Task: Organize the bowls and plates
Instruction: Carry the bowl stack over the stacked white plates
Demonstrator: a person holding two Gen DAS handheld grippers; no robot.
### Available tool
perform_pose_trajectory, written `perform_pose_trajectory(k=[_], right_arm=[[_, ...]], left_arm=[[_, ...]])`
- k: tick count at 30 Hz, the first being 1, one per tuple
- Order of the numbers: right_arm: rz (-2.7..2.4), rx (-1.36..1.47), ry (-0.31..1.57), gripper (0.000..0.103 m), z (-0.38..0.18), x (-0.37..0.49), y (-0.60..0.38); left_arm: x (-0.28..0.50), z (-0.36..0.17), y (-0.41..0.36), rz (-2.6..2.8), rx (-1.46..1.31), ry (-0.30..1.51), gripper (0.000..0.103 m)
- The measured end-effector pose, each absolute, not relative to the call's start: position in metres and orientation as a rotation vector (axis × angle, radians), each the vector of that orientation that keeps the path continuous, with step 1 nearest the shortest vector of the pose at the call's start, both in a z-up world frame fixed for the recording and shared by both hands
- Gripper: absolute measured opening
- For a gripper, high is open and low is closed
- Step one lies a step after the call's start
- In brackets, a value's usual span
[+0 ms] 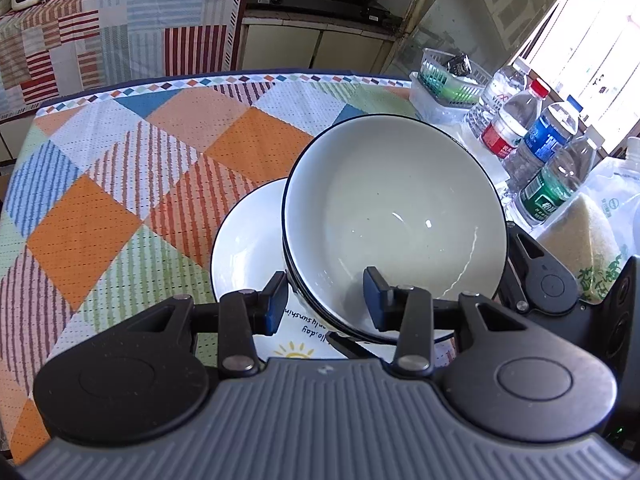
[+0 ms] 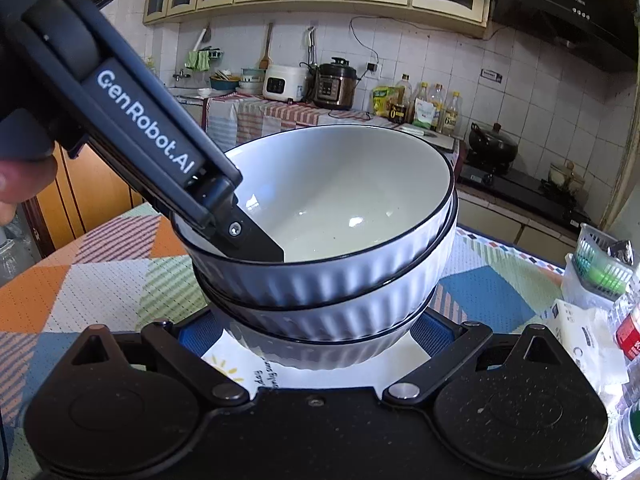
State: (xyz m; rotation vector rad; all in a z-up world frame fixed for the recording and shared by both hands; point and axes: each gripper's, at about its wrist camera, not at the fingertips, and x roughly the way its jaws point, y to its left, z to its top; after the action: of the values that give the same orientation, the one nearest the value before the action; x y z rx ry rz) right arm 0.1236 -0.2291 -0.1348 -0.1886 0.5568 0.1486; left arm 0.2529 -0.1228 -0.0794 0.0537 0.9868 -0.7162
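Observation:
Several white ribbed bowls with dark rims are nested in a stack (image 2: 328, 280), tilted, over a white plate (image 1: 244, 256) with a sun drawing on the table. My left gripper (image 1: 326, 304) straddles the near rim of the top bowl (image 1: 396, 216), one finger inside, one outside; in the right wrist view its finger (image 2: 256, 244) lies inside the bowl. My right gripper (image 2: 316, 334) is open wide, its blue pads on either side of the stack's base.
The table has a checked cloth (image 1: 132, 184). Several water bottles (image 1: 536, 140), a green basket (image 1: 448, 76) and a bag (image 1: 592, 240) stand at the right. A kitchen counter (image 2: 304, 116) with cookers is behind.

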Motion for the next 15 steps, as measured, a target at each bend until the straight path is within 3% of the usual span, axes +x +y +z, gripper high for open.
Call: perform_pose_trajectory(k=[15], right_arm=[[0.162,-0.17,0.66,0.101,-0.169,0.146,-0.242]], left_arm=[[0.271,-0.12,-0.143,-0.695,0.11,1.045,0.039]])
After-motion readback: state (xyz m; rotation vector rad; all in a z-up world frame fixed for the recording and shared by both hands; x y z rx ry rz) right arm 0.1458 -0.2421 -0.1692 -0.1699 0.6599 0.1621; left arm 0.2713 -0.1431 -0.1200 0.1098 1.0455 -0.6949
